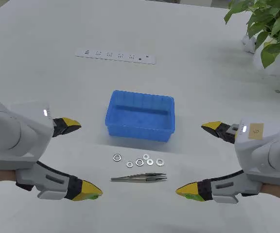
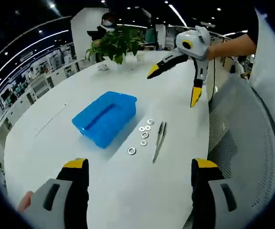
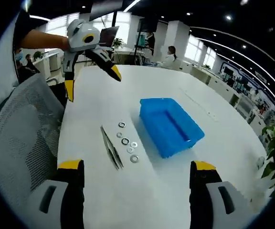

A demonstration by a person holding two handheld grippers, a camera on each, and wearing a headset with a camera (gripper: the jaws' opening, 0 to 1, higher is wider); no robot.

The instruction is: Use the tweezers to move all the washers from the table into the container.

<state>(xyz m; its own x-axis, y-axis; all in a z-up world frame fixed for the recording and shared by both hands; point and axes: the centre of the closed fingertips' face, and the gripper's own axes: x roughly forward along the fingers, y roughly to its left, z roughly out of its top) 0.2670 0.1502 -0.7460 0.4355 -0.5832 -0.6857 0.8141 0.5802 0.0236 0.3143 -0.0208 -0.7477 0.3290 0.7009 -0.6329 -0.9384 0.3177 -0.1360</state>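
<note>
Not started: six washers (image 1: pixel 139 160) lie on the counter (image 1: pixel 57 77) just in front of the empty blue container (image 1: pixel 137 131), tweezers (image 1: pixel 139 177) untouched just beside them, left claw (image 1: pixel 87 159) and right claw (image 1: pixel 190 158) both spread wide, holding nothing.

Washers (image 1: pixel 139 160) between container (image 1: pixel 138 131) and tweezers (image 1: pixel 139 178)

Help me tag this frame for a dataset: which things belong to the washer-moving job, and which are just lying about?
Job: tweezers, washers, blue container, left tool and right tool, both open.
Lying about: power strip, potted plant, mesh chair.
</note>
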